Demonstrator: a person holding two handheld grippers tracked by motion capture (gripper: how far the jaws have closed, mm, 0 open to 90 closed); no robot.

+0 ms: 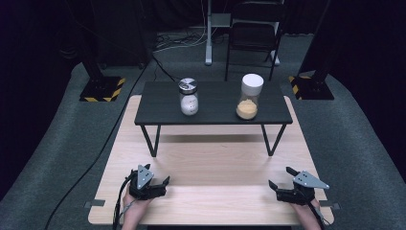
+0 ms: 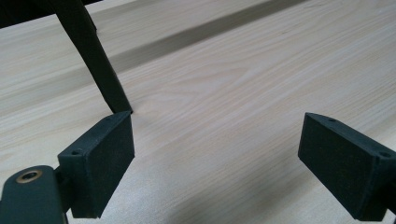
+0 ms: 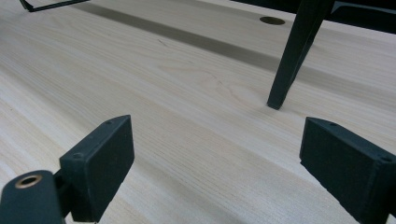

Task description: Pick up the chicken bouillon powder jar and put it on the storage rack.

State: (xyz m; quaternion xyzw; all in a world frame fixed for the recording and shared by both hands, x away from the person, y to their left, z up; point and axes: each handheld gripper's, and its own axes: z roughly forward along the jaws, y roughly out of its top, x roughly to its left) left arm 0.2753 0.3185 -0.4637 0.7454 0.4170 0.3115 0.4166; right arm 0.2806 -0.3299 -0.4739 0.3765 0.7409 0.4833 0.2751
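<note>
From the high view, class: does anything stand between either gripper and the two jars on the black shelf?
Nothing visible. Bare wooden table lies between the left gripper, the right gripper and the raised black shelf bearing the silver-lidded jar and white-lidded jar.

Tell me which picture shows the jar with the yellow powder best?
The high view: the jar with yellow powder stands whole on the black shelf, white lid on. The left gripper view and right gripper view look low across the wooden table, catching just the shelf's legs, not the jar.
</note>
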